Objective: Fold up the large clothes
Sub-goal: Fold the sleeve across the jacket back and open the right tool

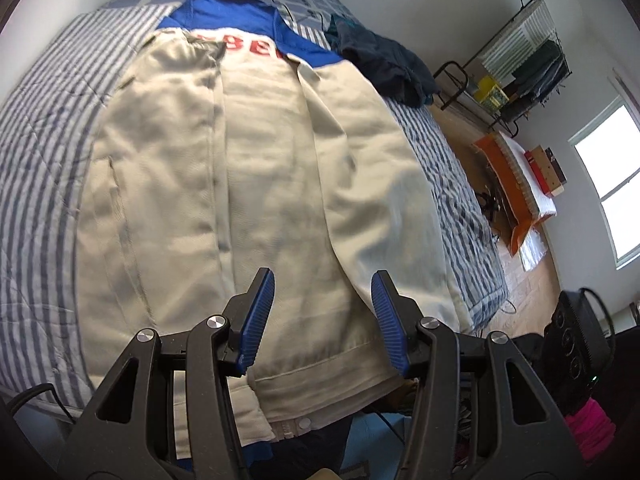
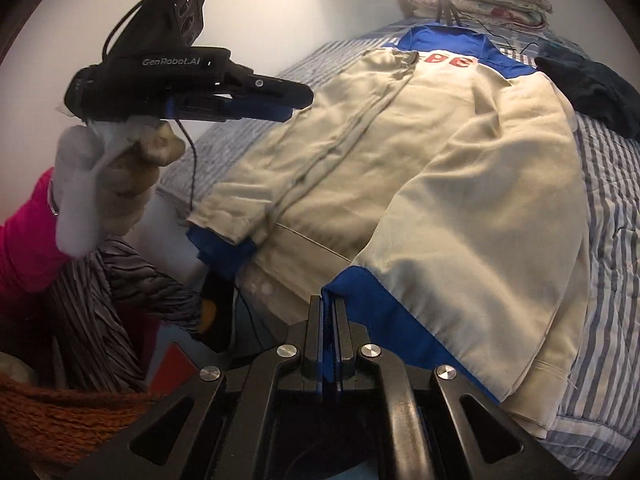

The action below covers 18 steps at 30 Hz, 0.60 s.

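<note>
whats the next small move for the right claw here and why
Probably lay the blue cuff onto the jacket and let go. The right claw is shut on the cuff, that sleeve already lies folded across the body, and the left claw hangs open, holding nothing.

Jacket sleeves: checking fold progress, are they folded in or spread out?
Folded in. Both cream sleeves lie across the jacket body on the bed; the right gripper is shut on one blue cuff.

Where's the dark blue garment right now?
The dark blue garment lies bunched on the striped bedspread, at the upper right of both wrist views, just beyond the cream jacket's shoulder.
</note>
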{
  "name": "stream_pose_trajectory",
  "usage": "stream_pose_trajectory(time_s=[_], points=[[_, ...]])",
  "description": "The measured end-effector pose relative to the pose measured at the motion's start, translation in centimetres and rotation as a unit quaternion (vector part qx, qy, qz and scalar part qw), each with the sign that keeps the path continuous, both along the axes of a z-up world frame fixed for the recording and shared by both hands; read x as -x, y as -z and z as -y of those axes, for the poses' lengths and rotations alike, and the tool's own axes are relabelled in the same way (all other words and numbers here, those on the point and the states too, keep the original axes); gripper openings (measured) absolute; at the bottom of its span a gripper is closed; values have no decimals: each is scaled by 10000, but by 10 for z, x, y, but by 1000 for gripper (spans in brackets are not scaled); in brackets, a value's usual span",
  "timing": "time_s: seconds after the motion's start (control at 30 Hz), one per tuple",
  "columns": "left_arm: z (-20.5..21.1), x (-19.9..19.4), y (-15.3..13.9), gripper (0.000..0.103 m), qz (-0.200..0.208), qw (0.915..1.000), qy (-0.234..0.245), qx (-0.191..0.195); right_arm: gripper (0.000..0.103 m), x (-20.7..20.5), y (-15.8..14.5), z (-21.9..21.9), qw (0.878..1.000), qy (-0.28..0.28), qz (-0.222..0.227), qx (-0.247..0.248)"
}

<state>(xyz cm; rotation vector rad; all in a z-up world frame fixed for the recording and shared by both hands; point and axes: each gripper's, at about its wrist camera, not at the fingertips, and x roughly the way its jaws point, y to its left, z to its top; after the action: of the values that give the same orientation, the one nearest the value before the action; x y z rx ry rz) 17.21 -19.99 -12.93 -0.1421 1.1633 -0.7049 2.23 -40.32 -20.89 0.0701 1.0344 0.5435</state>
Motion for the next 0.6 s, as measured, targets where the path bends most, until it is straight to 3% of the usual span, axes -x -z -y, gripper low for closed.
stream_pose_trajectory(time_s=[0.1,0.13,0.17,0.27,0.37,0.47,0.6], points=[[7,4,8,52,-152,9998,113,32,14,3,-5,7,9998,-12,2,-215],[11,6,12,52,-248,9995,177,65,35,4,-9,11,9995,15,22,-322],[13,8,15,52,-312,9992,222,94,39,7,-15,17,9986,47,64,-519],[23,15,25,52,-472,9982,337,116,41,9,-33,35,9954,97,212,-933],[33,19,40,52,-752,9963,392,105,41,2,-43,62,9919,551,364,-1088],[43,20,61,52,-1119,9931,342,90,42,-13,-46,91,9869,1021,386,-1187],[47,13,80,52,-1492,9884,152,226,42,-49,-44,127,9814,1621,366,-961]])
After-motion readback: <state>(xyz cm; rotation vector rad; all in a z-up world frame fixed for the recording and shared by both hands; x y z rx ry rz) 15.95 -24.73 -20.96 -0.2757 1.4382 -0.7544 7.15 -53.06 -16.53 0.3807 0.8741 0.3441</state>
